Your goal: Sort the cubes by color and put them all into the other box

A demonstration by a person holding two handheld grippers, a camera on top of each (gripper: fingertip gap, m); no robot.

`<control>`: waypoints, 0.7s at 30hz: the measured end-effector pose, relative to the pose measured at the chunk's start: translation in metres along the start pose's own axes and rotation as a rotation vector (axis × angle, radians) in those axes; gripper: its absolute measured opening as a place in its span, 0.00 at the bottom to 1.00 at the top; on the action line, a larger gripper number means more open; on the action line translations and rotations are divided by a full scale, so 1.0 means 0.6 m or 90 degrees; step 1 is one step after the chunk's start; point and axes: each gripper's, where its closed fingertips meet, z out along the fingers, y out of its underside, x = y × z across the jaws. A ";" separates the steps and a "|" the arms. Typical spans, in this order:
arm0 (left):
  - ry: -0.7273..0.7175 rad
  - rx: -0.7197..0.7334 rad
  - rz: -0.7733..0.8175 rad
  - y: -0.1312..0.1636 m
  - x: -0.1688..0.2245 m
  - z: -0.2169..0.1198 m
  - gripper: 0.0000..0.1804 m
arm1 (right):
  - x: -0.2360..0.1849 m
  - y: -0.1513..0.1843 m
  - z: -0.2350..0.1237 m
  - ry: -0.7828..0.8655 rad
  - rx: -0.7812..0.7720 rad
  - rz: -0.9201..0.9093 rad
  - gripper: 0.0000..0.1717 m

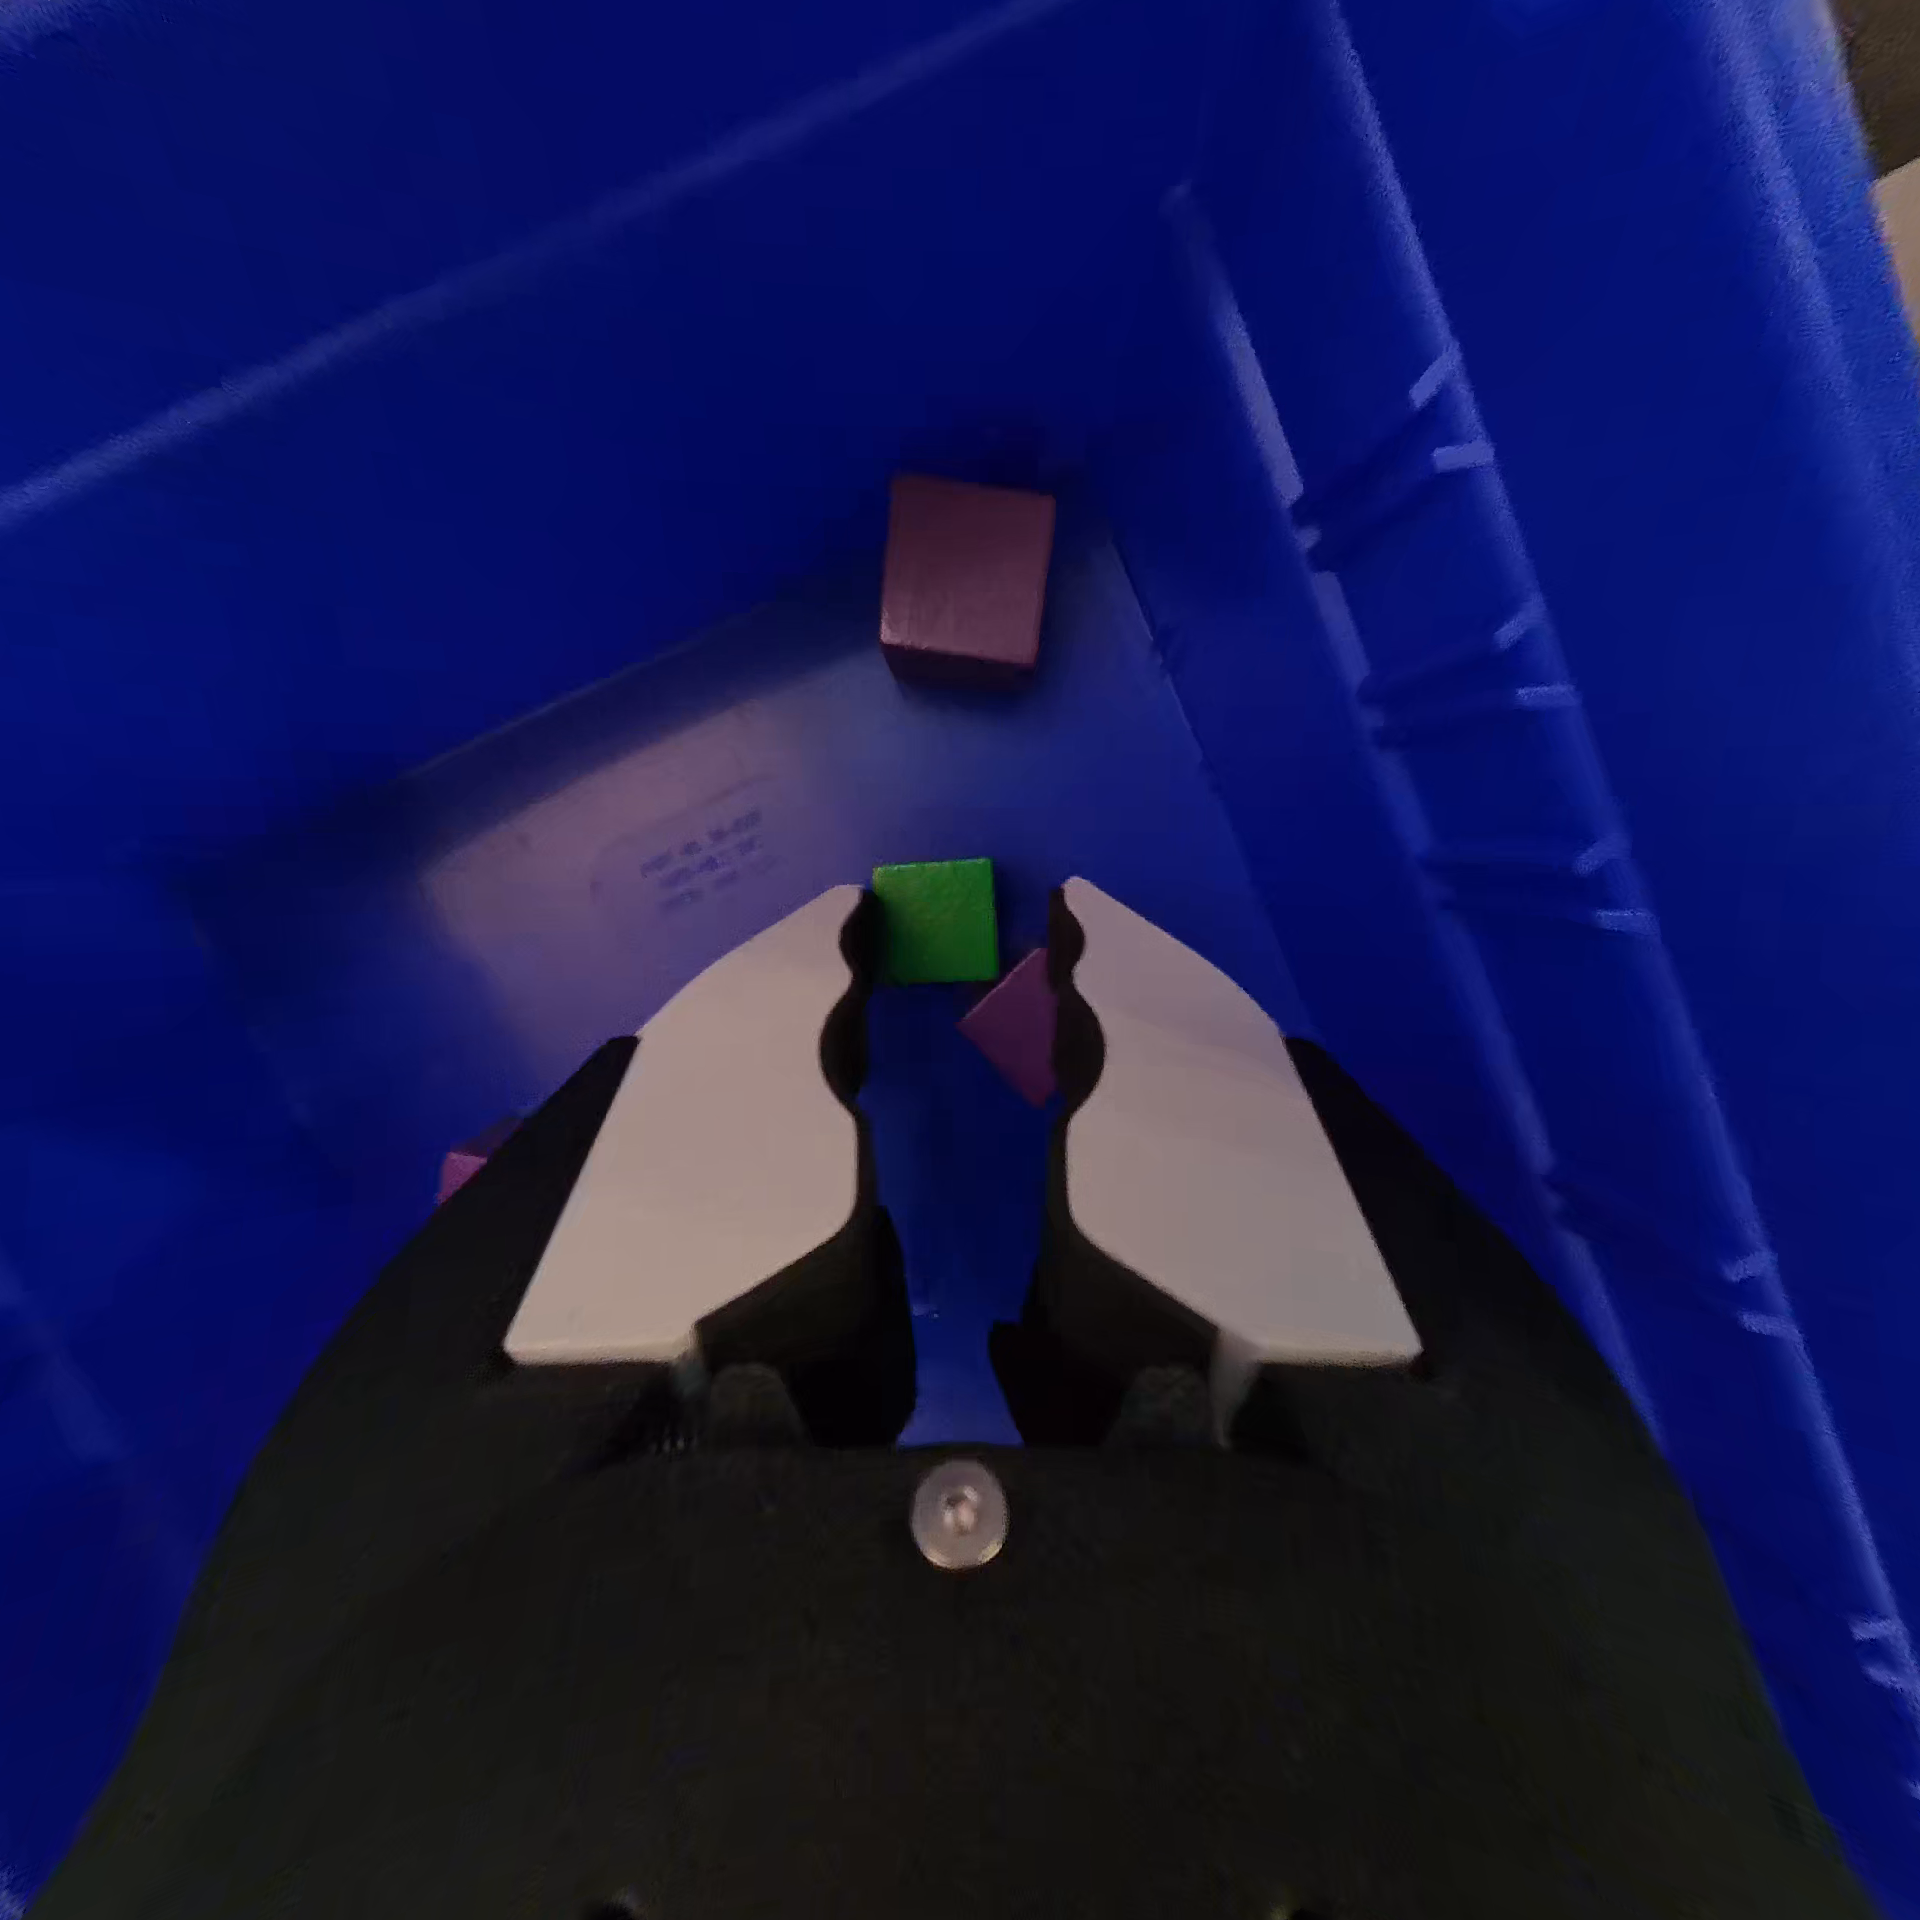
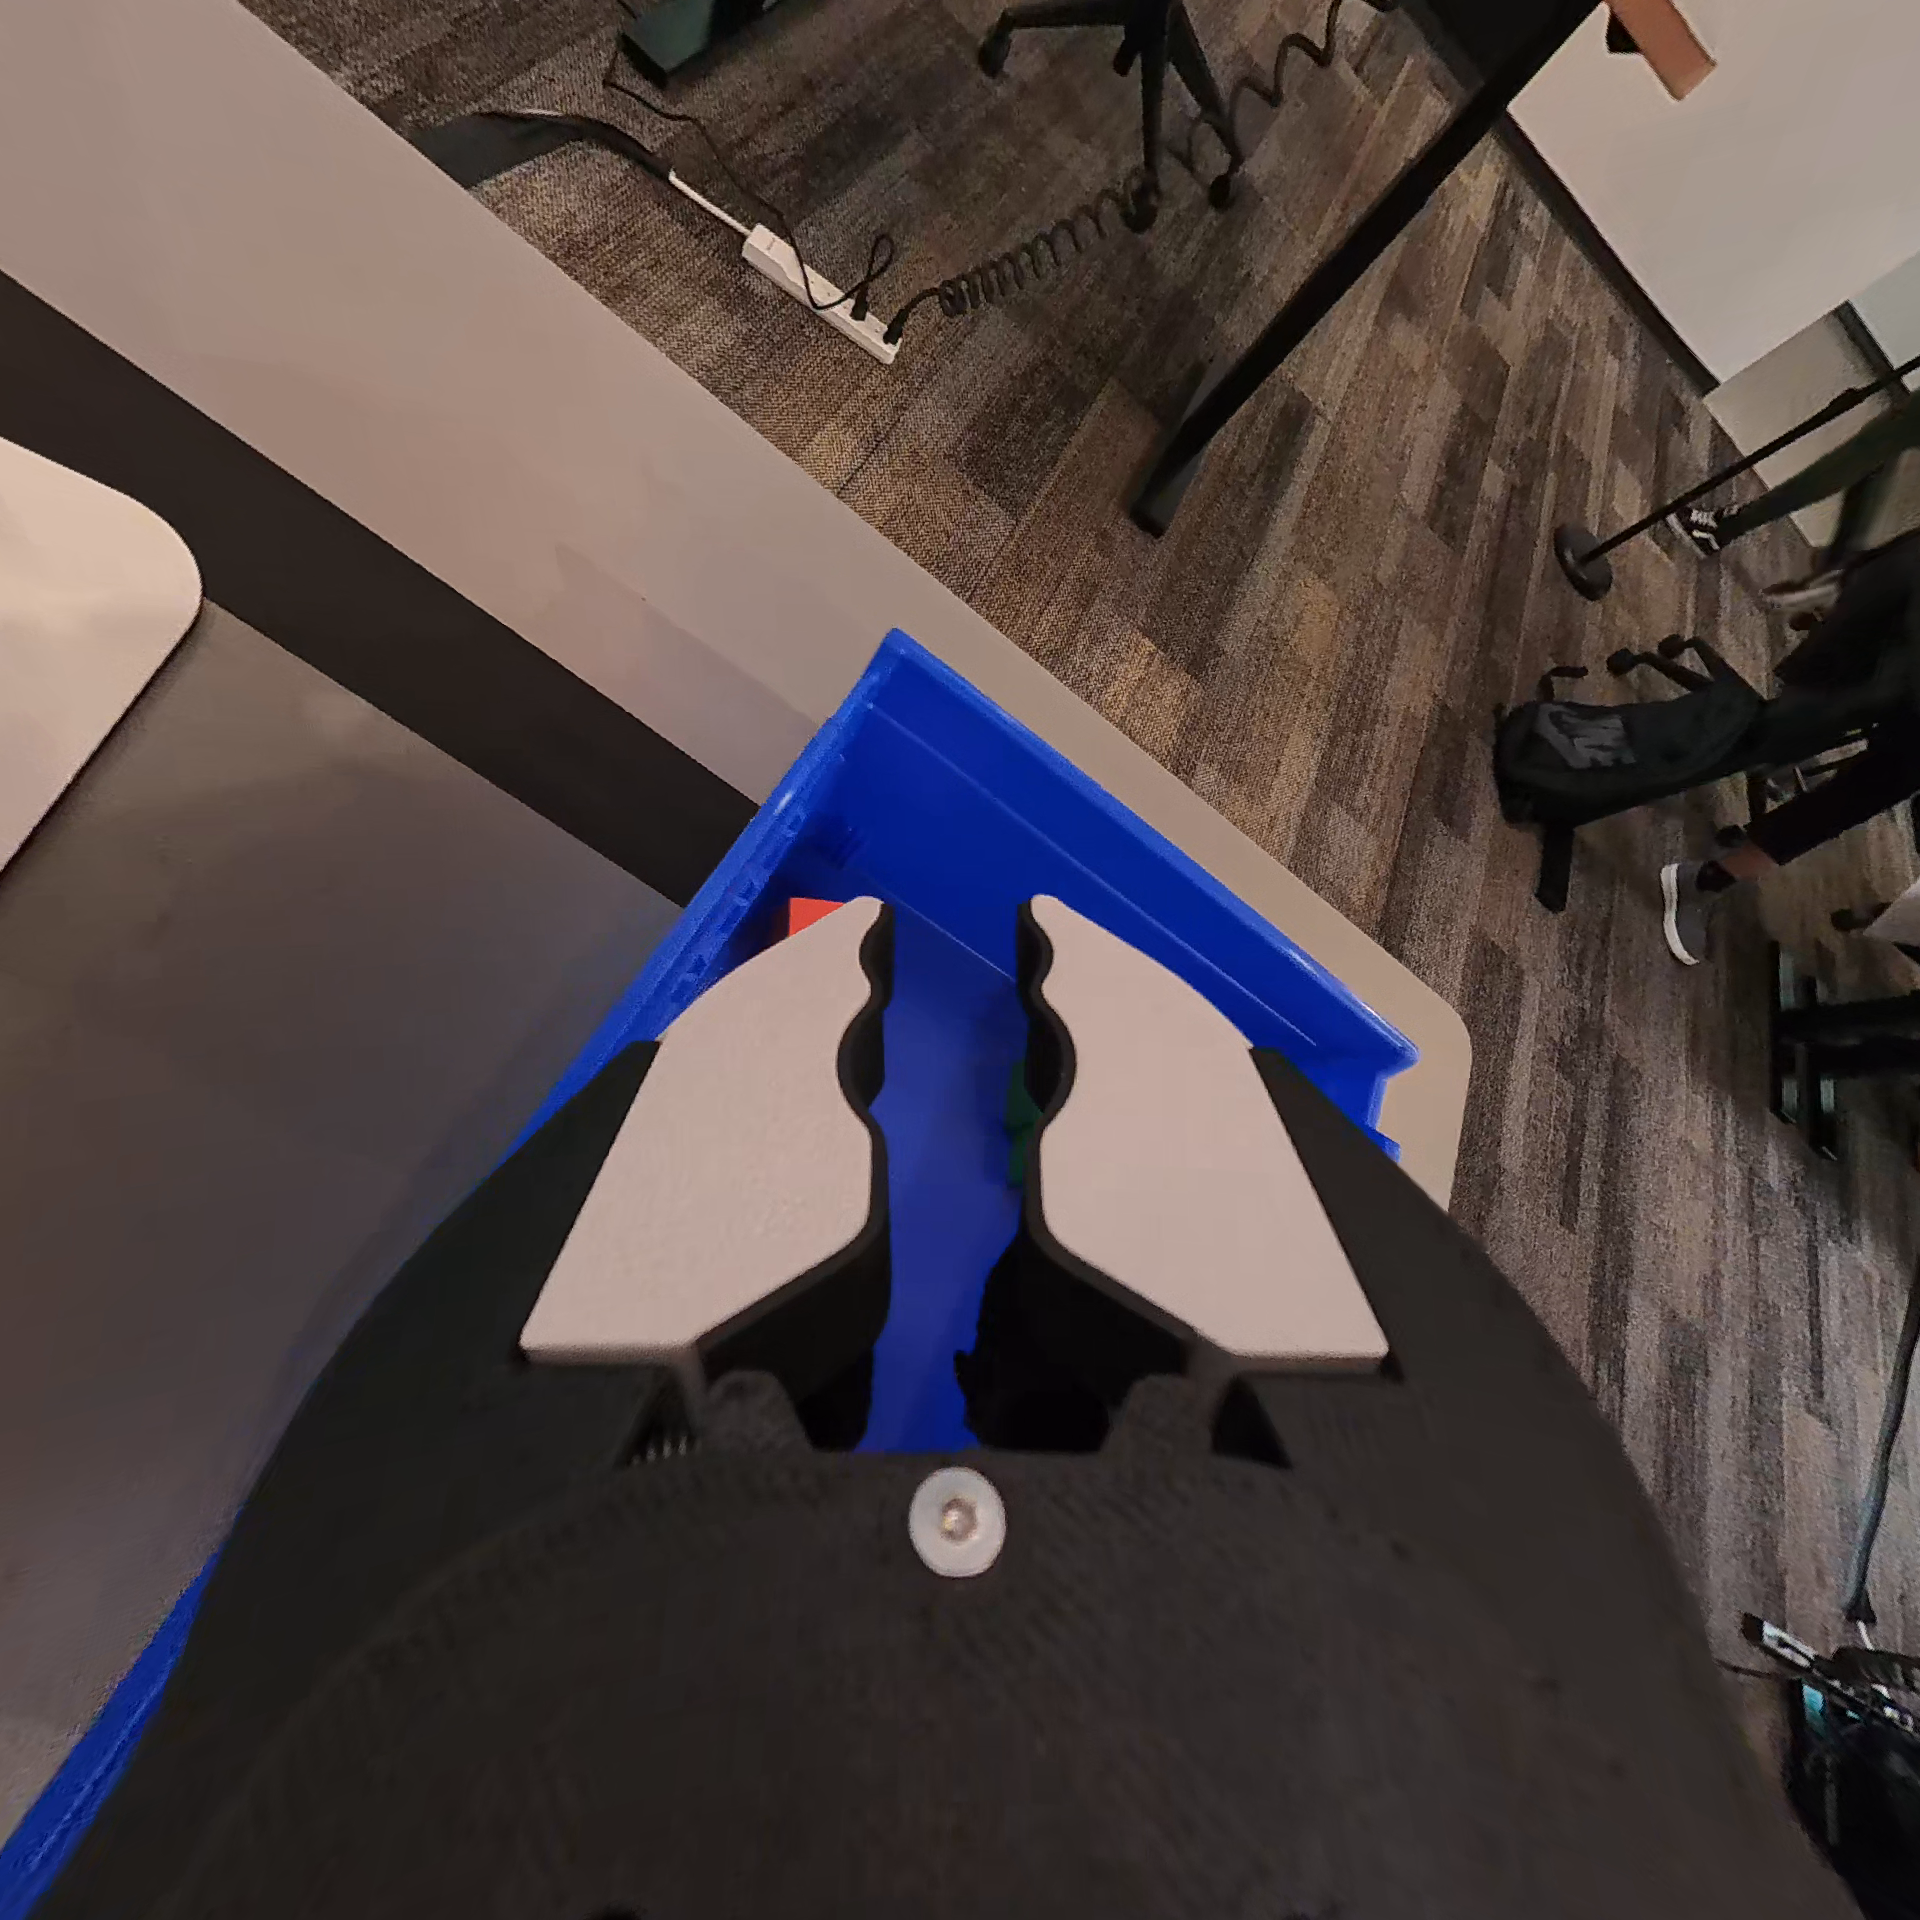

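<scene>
Green cube (image 1: 933, 921): small, rigid, painted block lying flat on the floor of the blue box (image 1: 623, 364). I judge it light and stiff, with smooth faces that could slip under a weak pinch. Best taken by two opposite flat sides, jaws square to them.

Purple cube, near (image 1: 1013, 1029): just right of the green cube, turned corner-on and partly hidden behind my right-hand finger. Whether it touches the green cube I cannot tell. I judge it likely to be nudged if I close here.

Purple cube, far (image 1: 966, 577): beyond the green cube, against the corner of the box and well apart from my tips.

Purple cube, left (image 1: 464, 1166): only a sliver shows, left of the green cube behind my left-hand finger.

Left tongs (image 1: 958, 914): partly open inside the blue box. The green cube stands between the tips, close against the left fingertip (image 1: 831, 914), with blue floor showing between it and the right one. It is not pinched; nothing is held.

Red cube (image 2: 812, 914): in the second blue box (image 2: 1039, 810), at its left wall, mostly hidden by my finger.

Dark green sliver (image 2: 1023, 1117): something green shows at the inner edge of my right-hand finger, too little to tell whether it is a cube.

Right tongs (image 2: 956, 914): poised above the second box, jaws apart by a moderate gap. Only blue floor shows between the tips; nothing is gripped.
</scene>
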 end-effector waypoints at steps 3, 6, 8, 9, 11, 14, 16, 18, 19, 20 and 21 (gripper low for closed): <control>-0.004 -0.006 0.002 0.004 -0.004 0.004 0.12 | -0.001 -0.003 -0.003 0.002 0.002 -0.002 0.13; -0.030 0.009 0.012 -0.002 -0.015 -0.006 0.13 | 0.007 -0.011 -0.015 0.011 0.019 0.001 0.13; -0.018 0.048 0.004 -0.017 -0.013 -0.027 0.12 | 0.018 -0.024 -0.033 0.028 0.047 0.004 0.13; -0.015 0.075 0.000 -0.027 -0.012 -0.045 0.13 | 0.024 -0.034 -0.046 0.036 0.067 0.002 0.12; -0.012 0.129 -0.009 -0.048 -0.009 -0.091 0.13 | 0.036 -0.062 -0.084 0.057 0.128 0.000 0.12; 0.001 0.227 -0.017 -0.081 0.009 -0.185 0.12 | 0.040 -0.114 -0.164 0.056 0.251 -0.006 0.11; 0.006 0.301 0.003 -0.102 0.034 -0.257 0.12 | 0.037 -0.146 -0.223 0.069 0.330 -0.020 0.10; 0.028 0.379 0.030 -0.121 0.072 -0.327 0.12 | 0.023 -0.172 -0.274 0.079 0.390 -0.052 0.11; 0.048 0.416 0.048 -0.130 0.098 -0.359 0.12 | 0.015 -0.184 -0.297 0.088 0.416 -0.065 0.11; 0.074 0.450 0.070 -0.137 0.127 -0.387 0.12 | 0.001 -0.195 -0.316 0.082 0.441 -0.081 0.11; 0.099 0.480 0.093 -0.143 0.159 -0.411 0.12 | -0.019 -0.207 -0.332 0.065 0.464 -0.100 0.11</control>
